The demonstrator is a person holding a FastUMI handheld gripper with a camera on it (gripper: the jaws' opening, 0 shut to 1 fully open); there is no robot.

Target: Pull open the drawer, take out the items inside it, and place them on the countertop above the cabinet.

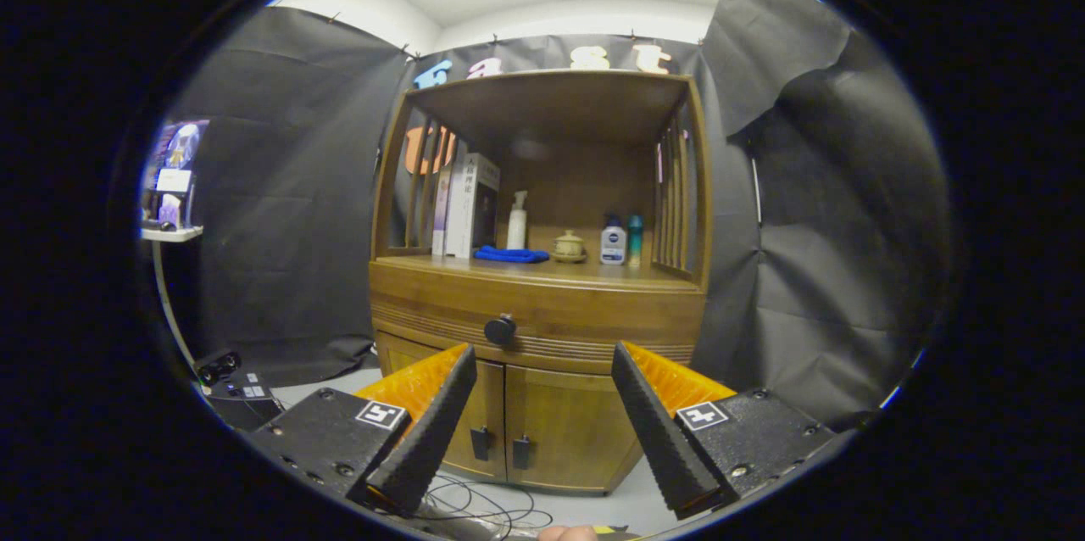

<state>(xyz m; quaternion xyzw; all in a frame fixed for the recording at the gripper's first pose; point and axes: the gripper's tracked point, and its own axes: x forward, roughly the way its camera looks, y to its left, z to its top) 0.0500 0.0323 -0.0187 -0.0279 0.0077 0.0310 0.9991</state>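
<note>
Jaws spread wide, gripper [542, 354] holding nothing. Drawer [542, 316] shut, dead ahead beyond the fingertips, its dark knob [500, 330] sitting nearer the left finger [428, 431] than the right. Well apart yet from the cabinet [538, 337]. Tabletop [593, 273] above already crowded. Probably needs a straight push forward, nudged left onto the knob.

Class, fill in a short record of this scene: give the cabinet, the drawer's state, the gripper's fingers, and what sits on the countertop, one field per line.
cabinet: wooden cabinet with shelf hutch, beyond the fingers
drawer: wooden drawer front closed, round black knob untouched
gripper: gripper open, black ridged fingers apart, holding nothing, short of the cabinet
countertop: upright books, white spray bottle, blue folded cloth, small lidded ceramic jar, white-and-blue bottle, teal bottle
lower doors: two wooden doors closed
</note>
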